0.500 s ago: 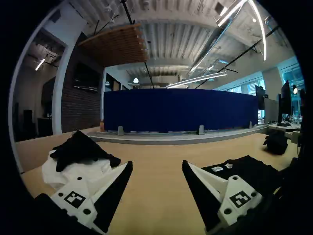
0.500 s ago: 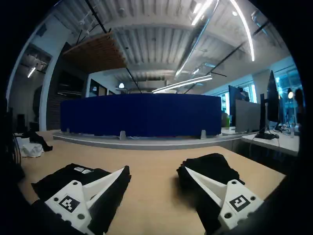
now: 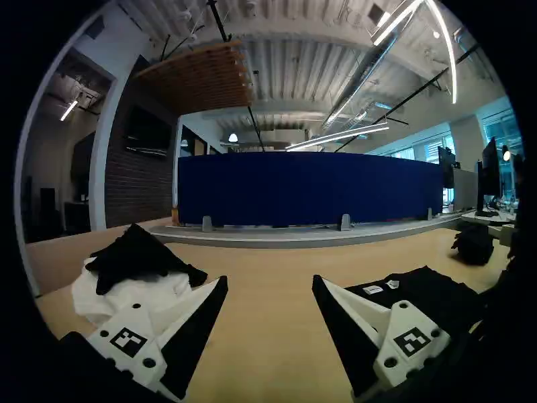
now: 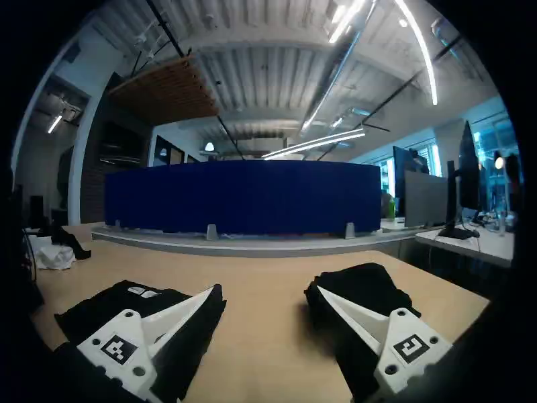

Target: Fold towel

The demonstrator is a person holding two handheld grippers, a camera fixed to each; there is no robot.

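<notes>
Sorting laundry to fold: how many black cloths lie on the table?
3: a crumpled one atop the white cloth at left, a flat one in the middle, a folded stack at right. Others may be hidden.

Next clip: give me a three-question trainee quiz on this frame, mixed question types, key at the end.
1. True or false: the left tongs are open and hold nothing.
2. What lies on the white cloth on the table? A) black cloth B) a monitor C) a blue towel
3. Fill in: the partition beyond the table is coloured ____.
Key: 1 true; 2 A; 3 blue.
</notes>
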